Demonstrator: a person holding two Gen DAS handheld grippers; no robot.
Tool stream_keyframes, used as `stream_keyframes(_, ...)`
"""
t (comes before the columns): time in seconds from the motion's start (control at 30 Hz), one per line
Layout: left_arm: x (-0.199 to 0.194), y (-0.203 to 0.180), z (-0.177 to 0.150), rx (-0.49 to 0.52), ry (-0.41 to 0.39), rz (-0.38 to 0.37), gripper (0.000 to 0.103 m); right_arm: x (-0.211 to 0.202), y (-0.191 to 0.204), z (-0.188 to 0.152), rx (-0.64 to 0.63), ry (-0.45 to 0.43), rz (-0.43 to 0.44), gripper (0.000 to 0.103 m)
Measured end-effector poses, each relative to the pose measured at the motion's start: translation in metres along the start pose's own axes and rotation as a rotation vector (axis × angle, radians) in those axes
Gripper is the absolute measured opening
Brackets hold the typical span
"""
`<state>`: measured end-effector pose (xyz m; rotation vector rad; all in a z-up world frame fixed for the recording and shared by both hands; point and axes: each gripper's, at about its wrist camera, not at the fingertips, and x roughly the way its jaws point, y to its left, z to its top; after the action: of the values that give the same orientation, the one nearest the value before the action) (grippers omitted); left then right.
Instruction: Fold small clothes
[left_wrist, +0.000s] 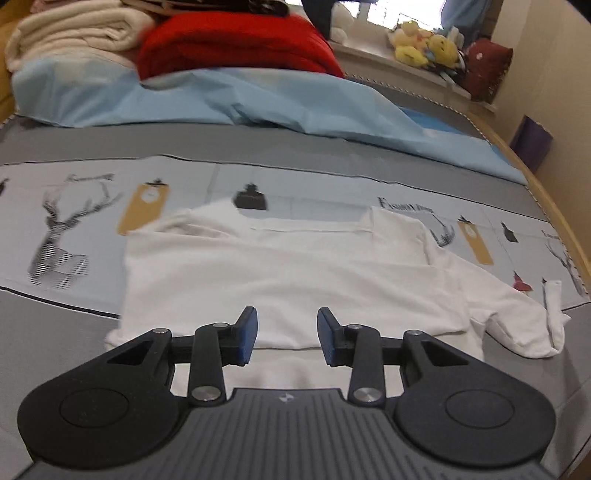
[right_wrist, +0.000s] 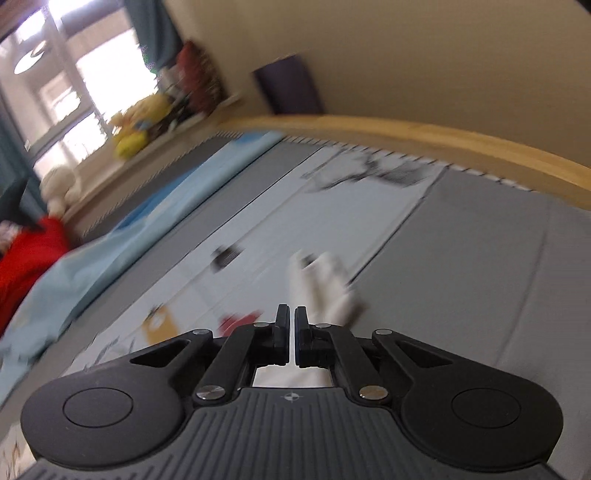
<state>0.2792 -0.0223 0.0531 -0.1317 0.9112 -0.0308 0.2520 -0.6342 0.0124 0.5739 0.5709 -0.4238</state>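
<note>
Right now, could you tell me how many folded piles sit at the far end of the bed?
2: a cream blanket at the far left, and a red pile beside it on the light blue sheet. More may lie out of frame.

The left wrist view looks steeply down along its fingers, close over a white shirt (left_wrist: 288, 266) on the bed (left_wrist: 258, 147). The right wrist view, rolled and blurred, looks more shallowly across the bed toward the window (right_wrist: 66, 74). Both show the blue sheet (left_wrist: 258, 107), red cloth (left_wrist: 236, 44) and yellow toys (left_wrist: 424, 48).
</note>
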Motion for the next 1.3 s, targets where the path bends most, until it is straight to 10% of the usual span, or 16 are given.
stream_keyframes(0.3,0.032,0.012,0.013,-0.048,0.031,0.005,0.040,0.065,-0.012,0.000,0.016,0.158,0.164,0.023)
stream_keyframes(0.7,0.038,0.031,0.014,-0.058,0.058,0.022,0.040,0.135,0.001,-0.014,-0.023,0.213,0.051,0.026)
stream_keyframes(0.8,0.039,0.035,0.013,-0.066,0.060,0.028,0.040,0.137,0.004,-0.014,-0.040,0.174,0.007,0.005)
stream_keyframes(1.03,0.030,0.057,0.016,-0.124,0.051,0.041,0.040,0.093,0.061,0.007,-0.043,-0.072,-0.092,0.004)
stream_keyframes(1.17,0.021,0.078,0.020,-0.183,0.044,0.051,0.040,0.051,0.149,0.000,-0.101,-0.168,0.052,0.004)
stream_keyframes(1.3,0.012,0.108,0.027,-0.255,0.033,0.058,0.040,-0.004,0.267,-0.046,-0.270,-0.167,0.468,0.004)
